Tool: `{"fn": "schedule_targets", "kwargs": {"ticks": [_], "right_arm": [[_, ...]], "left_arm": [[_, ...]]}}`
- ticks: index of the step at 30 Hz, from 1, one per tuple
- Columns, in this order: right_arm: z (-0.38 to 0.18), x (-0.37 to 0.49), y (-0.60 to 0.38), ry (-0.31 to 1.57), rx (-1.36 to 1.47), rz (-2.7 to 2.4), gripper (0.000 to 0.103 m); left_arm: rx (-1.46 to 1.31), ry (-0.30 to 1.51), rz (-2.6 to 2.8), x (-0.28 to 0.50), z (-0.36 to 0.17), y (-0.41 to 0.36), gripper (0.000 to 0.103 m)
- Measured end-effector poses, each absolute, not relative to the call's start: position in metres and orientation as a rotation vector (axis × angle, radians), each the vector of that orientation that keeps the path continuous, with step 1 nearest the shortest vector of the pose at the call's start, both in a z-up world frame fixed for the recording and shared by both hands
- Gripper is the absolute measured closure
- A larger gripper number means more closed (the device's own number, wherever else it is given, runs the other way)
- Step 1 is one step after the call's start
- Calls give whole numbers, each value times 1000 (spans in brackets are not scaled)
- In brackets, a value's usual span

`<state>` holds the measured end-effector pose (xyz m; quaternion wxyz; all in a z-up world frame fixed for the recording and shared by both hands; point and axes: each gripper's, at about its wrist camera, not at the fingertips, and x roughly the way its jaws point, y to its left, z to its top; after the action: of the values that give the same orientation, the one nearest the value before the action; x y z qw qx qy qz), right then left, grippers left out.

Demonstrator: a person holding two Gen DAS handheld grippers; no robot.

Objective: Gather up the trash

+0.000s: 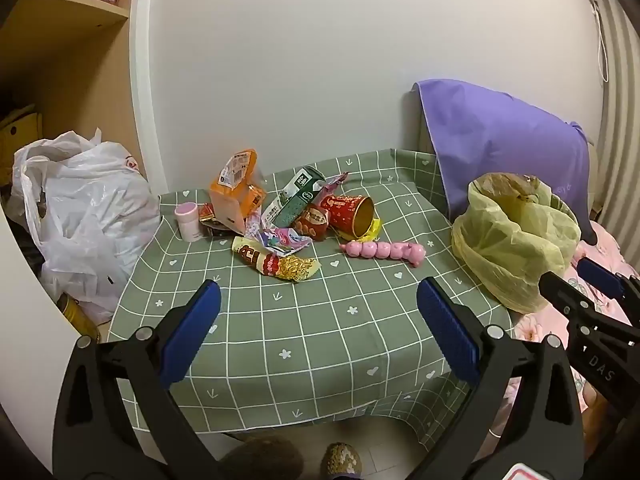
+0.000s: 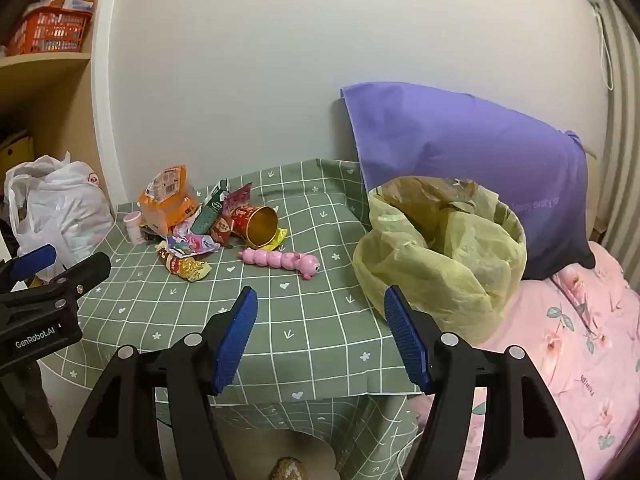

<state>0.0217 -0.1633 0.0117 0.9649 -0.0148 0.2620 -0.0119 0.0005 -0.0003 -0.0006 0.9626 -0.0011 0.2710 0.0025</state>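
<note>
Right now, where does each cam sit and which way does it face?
Left wrist: on the left gripper, angled down at the table and trash pile; open jaws, right gripper at right edge, slippered feet below.
Right wrist: on the right gripper, further right, nearer the yellow bag; open jaws, left gripper at left edge.
Shared: table, pile, pink toy, bag, purple pillow.

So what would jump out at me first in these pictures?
Probably the heap of bright snack wrappers at the far left of the green checked tablecloth, with a pink segmented caterpillar toy beside it. On the right edge stands a bin lined with a yellow plastic bag, a purple pillow behind it.
</note>
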Motion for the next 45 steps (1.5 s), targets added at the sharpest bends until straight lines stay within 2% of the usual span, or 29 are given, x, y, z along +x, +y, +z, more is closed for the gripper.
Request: {"fn": "schedule_targets", "kwargs": {"ticks": [45], "right_arm": [[15, 19, -170, 494, -11, -32, 41]], "left_arm": [[-12, 550, -5, -4, -1, -8, 9]]}}
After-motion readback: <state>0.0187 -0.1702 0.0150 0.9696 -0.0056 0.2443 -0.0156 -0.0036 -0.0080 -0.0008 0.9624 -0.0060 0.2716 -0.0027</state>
